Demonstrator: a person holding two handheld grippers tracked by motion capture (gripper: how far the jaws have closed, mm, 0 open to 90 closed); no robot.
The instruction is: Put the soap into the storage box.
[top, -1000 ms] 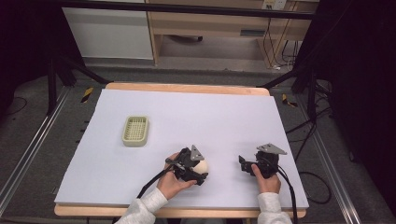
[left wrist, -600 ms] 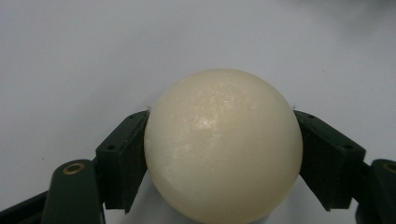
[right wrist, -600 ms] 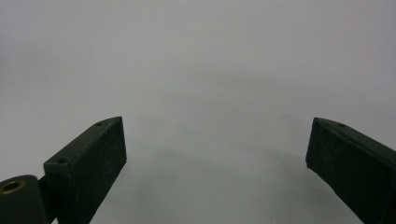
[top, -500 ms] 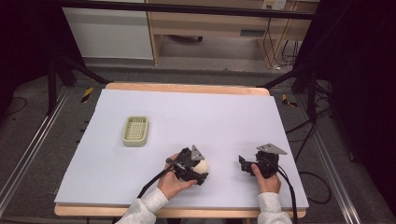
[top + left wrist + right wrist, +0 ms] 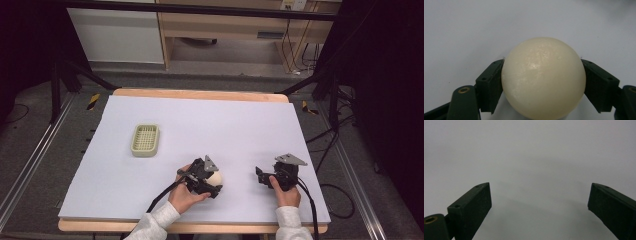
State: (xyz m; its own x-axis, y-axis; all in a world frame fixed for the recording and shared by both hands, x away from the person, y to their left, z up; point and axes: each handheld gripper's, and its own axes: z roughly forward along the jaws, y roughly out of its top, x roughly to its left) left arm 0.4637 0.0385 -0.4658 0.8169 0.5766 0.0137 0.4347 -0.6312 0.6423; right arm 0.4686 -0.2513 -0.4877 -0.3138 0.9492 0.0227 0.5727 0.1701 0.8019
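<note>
A cream-coloured ball (image 5: 543, 78) sits between the two black jaws of my left gripper (image 5: 541, 82), and both jaws press on its sides. In the high view the same ball (image 5: 215, 177) lies on the white table sheet (image 5: 210, 125) near the front edge, with my left gripper (image 5: 209, 181) around it. My right gripper (image 5: 262, 176) rests to the right of it, near the front right of the sheet. In the right gripper view its jaws (image 5: 539, 200) stand wide apart with only bare white sheet (image 5: 531, 157) between them.
A pale green slatted tray (image 5: 145, 139) lies on the left half of the sheet, well behind and left of the ball. The wooden table edge (image 5: 200, 94) runs along the back. Black cables trail from both grippers toward the front.
</note>
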